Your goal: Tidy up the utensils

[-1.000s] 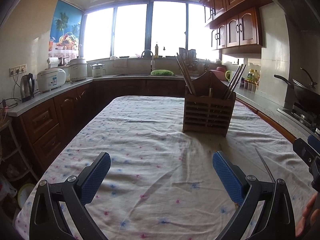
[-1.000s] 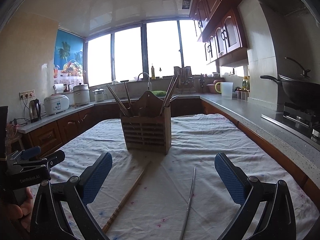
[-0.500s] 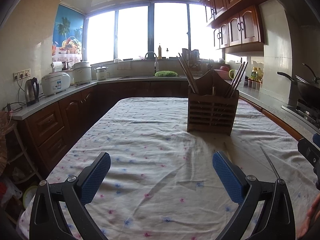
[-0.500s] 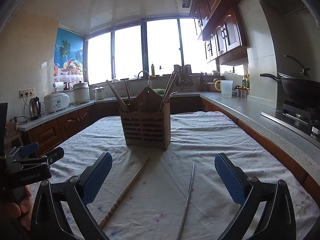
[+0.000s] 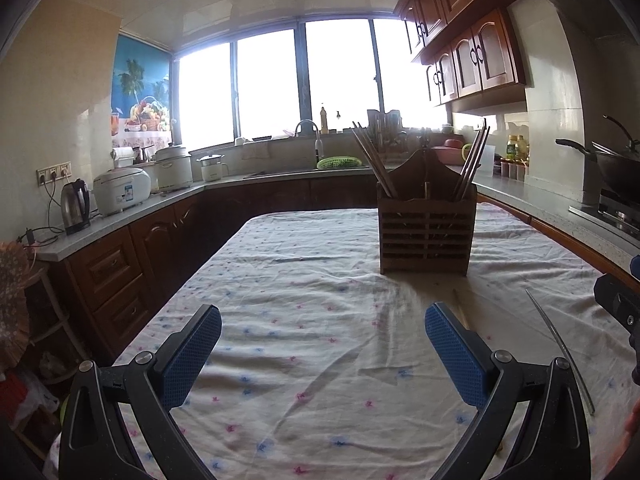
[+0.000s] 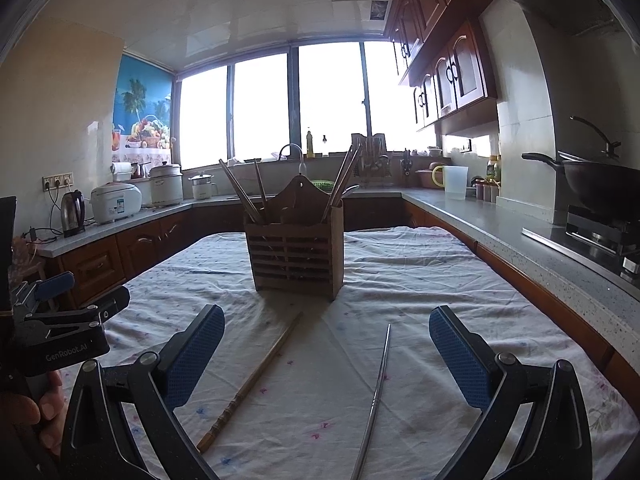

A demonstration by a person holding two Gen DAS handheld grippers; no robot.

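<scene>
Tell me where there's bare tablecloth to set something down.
Free: the tablecloth left of the wooden holder, toward the counter cabinets, ahead of the left tool. Crowded: before the holder, where the wooden chopstick and metal chopstick lie.

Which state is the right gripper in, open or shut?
Open. The right gripper shows its blue pads spread wide apart, with the wooden chopstick and metal chopstick lying loose on the cloth between them.
</scene>
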